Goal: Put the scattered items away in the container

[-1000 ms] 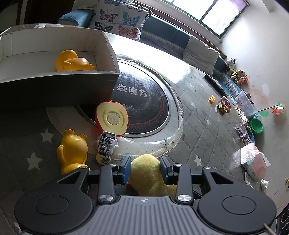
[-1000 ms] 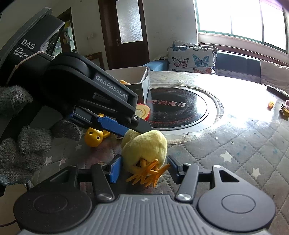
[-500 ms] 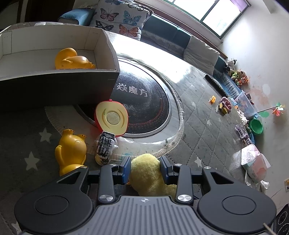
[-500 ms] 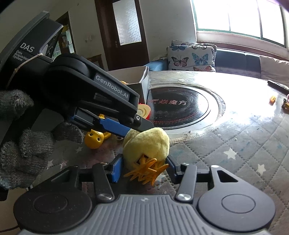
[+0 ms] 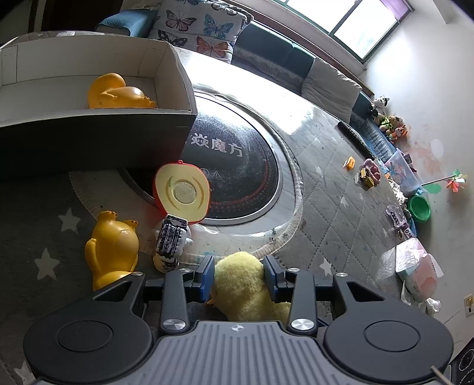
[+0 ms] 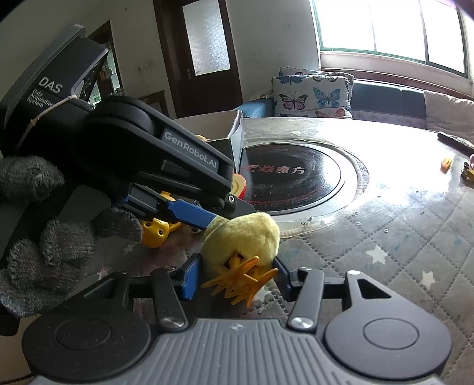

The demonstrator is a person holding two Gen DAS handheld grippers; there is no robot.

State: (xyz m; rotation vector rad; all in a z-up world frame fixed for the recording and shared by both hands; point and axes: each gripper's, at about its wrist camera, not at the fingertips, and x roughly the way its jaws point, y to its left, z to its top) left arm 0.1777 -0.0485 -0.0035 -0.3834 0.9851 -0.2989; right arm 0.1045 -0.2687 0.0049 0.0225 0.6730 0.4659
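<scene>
A yellow plush chick [image 5: 246, 284] sits between the jaws of my left gripper [image 5: 238, 274], which is shut on its body. My right gripper [image 6: 234, 274] has its jaws around the same chick [image 6: 246, 237] at its orange feet, pressing both sides. The cardboard box [image 5: 97, 130] stands at the far left and holds one yellow plastic bear [image 5: 115, 91]. On the table lie another yellow bear [image 5: 114, 245], a red-and-yellow round toy [image 5: 180, 189] and a small black-and-white toy [image 5: 170, 242].
A round black hotplate [image 5: 237, 171] is set in the middle of the quilted table. Small toys [image 5: 367, 174] and a black remote [image 5: 352, 139] lie at the far right edge. A sofa with butterfly cushions [image 5: 201, 26] is behind the table.
Both grippers and the chick have shifted slightly; the right gripper's jaws have closed in on the chick. The other toys have not moved.
</scene>
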